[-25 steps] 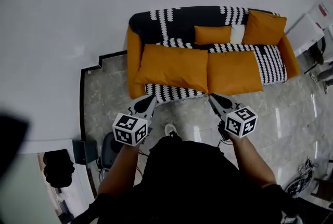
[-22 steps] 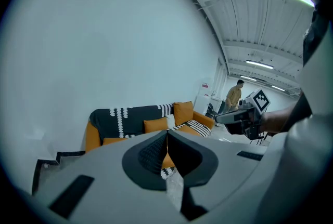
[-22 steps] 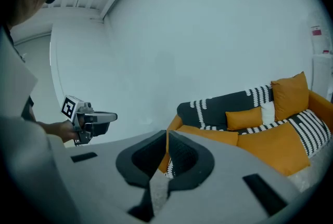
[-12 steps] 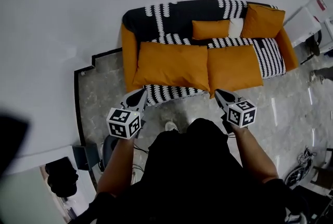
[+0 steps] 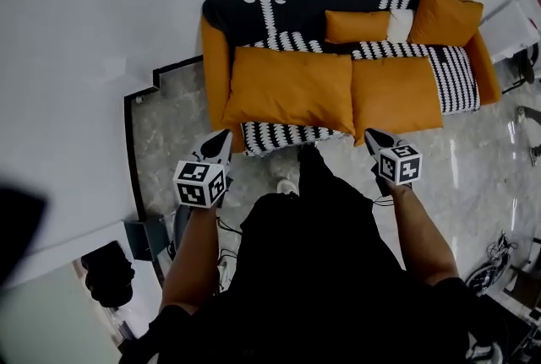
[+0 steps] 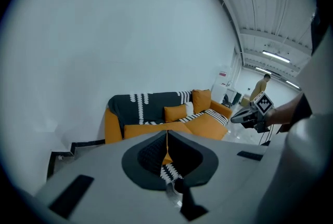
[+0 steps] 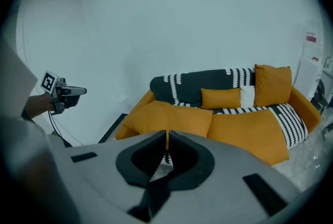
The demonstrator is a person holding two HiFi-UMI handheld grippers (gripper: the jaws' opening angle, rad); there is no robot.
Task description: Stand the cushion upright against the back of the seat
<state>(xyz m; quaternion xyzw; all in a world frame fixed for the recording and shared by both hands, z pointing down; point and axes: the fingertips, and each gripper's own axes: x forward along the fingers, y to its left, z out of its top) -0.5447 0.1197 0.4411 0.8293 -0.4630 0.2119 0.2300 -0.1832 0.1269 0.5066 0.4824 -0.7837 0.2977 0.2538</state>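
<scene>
The left gripper (image 5: 217, 143) and right gripper (image 5: 373, 137) hung short of the sofa (image 5: 254, 8), jaws pressed together, empty. A plump rectangular orange cushion (image 5: 287, 90) lay flat on its striped seat, touching a squarer cushion (image 5: 396, 94).

— What sits ahead of the right gripper (image 7: 166, 137)?
— Its jaws are together, with nothing between them. Beyond is an orange sofa (image 7: 301, 103); the left cushion (image 7: 169, 119) and right cushion (image 7: 250, 132) lie flat on its seat (both orange).
— Far left?
— The left gripper (image 7: 78, 91).

Head view steeply down, gripper views low, sharing sofa (image 5: 215, 58)
</scene>
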